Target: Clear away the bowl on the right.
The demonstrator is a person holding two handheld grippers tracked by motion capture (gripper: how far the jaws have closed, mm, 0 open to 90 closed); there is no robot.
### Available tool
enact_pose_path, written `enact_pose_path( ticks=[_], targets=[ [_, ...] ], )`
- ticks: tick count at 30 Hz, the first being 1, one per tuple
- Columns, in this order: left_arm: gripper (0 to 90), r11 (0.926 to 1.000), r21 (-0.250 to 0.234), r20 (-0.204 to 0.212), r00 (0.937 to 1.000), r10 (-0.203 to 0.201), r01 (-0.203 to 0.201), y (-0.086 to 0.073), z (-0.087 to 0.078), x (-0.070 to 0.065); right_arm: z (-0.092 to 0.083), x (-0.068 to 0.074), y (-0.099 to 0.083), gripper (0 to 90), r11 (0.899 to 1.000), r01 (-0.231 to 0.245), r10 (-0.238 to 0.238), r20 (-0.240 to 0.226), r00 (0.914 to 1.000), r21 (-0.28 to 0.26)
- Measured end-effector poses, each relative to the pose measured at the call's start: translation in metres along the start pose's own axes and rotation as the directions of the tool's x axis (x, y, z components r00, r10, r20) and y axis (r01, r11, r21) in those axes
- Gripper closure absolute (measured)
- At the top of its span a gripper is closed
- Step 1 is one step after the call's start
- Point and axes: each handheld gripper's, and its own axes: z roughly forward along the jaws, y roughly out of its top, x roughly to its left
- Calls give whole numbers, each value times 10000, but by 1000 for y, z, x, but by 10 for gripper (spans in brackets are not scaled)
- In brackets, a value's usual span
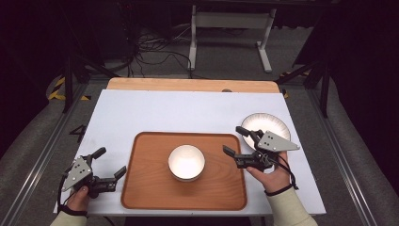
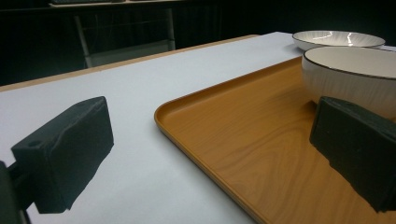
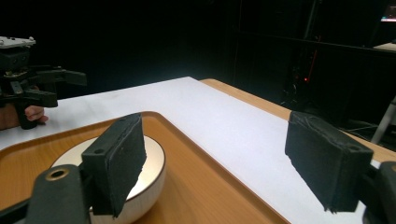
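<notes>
I am holding the right gripper (image 1: 236, 141) released at lower right, the white bowl (image 1: 186, 162) just to its left, sitting empty in the wooden tray (image 1: 141, 188). The left gripper (image 1: 112, 162) is sitting released at lower left.

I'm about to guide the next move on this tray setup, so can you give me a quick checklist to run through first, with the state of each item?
1. Left tongs open and holding nothing: ok.
2. Right tongs open and holding nothing: ok.
3. Bowl upright on the wooden tray, near its middle: ok.
4. Plate flat on the white table, off the tray beyond the right tongs: ok.
5. Bowl untouched by either tongs: ok.
6. Bowl contents: looks empty in the high view, but glare on it: cannot tell.
</notes>
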Motion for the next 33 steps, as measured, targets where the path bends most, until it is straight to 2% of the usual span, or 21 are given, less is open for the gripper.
enact_pose_path(
  ticks=[17, 33],
  targets=[
    [3, 10000, 20, -2, 10000, -20, 20, 0, 0, 0, -30, -21, -7, 187, 9997, -228, 235, 733, 9970, -106],
    [3, 10000, 19, 10, 10000, -10, 10, 0, 0, 0, -58, -40, -19, 159, 9983, -590, 587, 1715, 9834, -34]
  ],
)
